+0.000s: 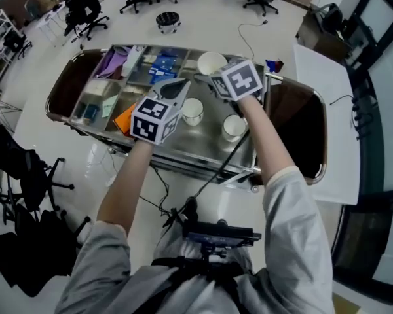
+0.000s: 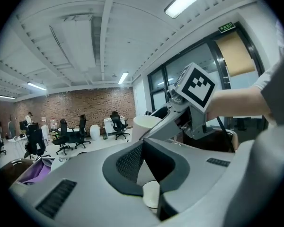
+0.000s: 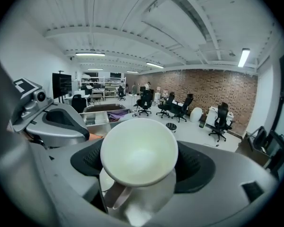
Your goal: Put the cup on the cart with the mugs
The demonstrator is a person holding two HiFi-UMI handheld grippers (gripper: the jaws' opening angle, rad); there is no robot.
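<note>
- One cart [image 1: 183,157], metal, with divided bins on its left half and a flat top on its right.
- Three white vessels: two mugs and one cup [image 1: 211,63].
- The two mugs stand upright on the flat top, one [image 1: 192,110] nearer the bins and one [image 1: 234,127] nearer the person, apart from each other.
- Two claws, each with a marker cube.
- The bins hold a purple cloth [image 1: 114,63], blue packets [image 1: 162,64] and an orange piece [image 1: 124,118]; other contents are too small to tell.
- Both mugs look empty from above, and so does the cup [image 3: 138,152] in the right gripper view.
- The right claw [image 1: 209,78] is clamped on the cup, held in the air over the cart's far side, beyond the mugs; its mouth faces the claw's camera and its handle points down-left there.
- The left claw [image 1: 178,86] has its jaws closed together with nothing between them; it hangs over the cart just left of the cup.
- In the left gripper view a mug [image 2: 151,193] shows below the jaws.
- Both bare forearms reach forward over the cart from grey sleeves, the right arm [image 1: 265,142] stretched farther than the left arm [image 1: 128,182].
</note>
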